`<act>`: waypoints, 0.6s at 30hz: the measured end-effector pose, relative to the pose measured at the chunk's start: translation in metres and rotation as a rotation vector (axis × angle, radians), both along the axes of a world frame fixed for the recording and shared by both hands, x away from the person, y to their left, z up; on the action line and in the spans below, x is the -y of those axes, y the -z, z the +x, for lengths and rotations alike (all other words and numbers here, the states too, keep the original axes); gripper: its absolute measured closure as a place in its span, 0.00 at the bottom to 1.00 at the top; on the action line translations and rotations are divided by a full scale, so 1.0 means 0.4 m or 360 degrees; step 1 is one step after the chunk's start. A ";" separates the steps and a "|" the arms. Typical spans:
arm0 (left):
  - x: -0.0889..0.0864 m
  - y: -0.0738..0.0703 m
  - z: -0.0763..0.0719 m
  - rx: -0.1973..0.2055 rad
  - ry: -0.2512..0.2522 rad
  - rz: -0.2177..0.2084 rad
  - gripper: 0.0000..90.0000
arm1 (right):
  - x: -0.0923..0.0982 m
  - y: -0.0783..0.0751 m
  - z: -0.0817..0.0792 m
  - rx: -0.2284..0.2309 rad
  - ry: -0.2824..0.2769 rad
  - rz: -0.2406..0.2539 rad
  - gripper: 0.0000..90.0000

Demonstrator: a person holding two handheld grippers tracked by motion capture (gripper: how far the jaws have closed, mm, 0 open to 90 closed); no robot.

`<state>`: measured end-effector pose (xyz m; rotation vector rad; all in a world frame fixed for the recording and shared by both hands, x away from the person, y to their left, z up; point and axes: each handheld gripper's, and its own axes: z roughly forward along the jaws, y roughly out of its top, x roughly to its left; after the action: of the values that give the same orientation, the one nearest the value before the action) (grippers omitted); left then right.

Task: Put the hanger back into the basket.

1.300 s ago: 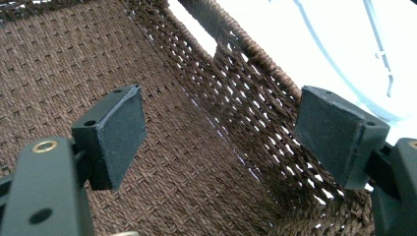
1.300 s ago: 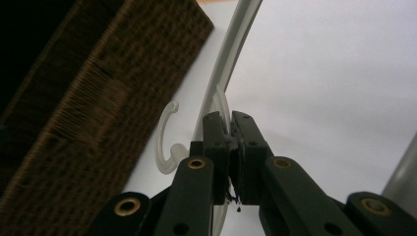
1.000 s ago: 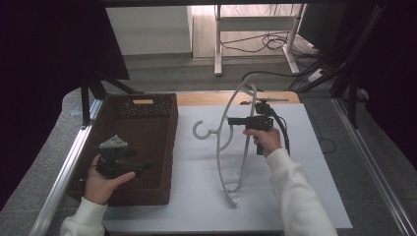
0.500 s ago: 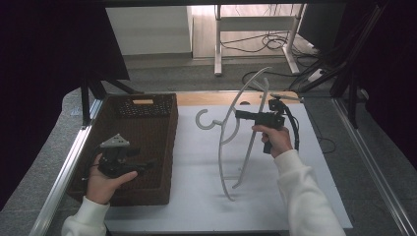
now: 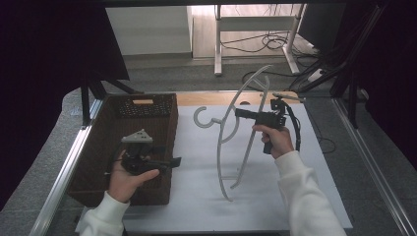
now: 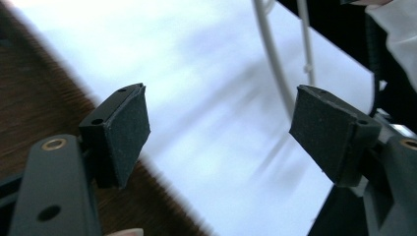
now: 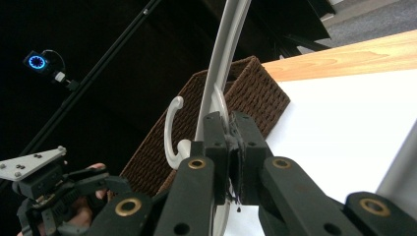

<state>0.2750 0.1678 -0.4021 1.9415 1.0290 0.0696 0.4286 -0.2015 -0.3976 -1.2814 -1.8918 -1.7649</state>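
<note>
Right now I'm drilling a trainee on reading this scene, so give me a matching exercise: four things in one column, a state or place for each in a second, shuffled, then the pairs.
Column one:
1. left gripper
2. right gripper
3. hanger
4. wicker basket

Column two:
A. stands at the left end of the white mat
B. jaws wide apart, nothing between them
C. lifted, its lower end near the mat
D. jaws clamped on the hanger

Pairs: 1-B, 2-D, 3-C, 4-A

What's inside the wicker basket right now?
Nothing visible in the wicker basket: bare dark floor. The left tongs and hand above it cover part of the bottom.
</note>
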 end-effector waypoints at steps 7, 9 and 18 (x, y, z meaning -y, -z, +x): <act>0.091 0.017 0.035 -0.0078 0.0081 -0.0039 0.26 | 0.001 0.003 0.000 -0.0002 -0.0011 0.0006 0.96; 0.101 0.018 0.043 -0.0085 0.0084 -0.0038 0.26 | 0.001 0.005 0.000 -0.0003 -0.0015 0.0002 0.96; 0.123 0.031 0.070 -0.0110 0.0073 -0.0017 0.26 | -0.005 0.018 0.002 -0.0018 -0.0016 -0.0012 0.96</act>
<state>0.3028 0.1185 -0.4147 1.9684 1.0273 -0.0288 0.4296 -0.1996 -0.4050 -1.2791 -1.8974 -1.7437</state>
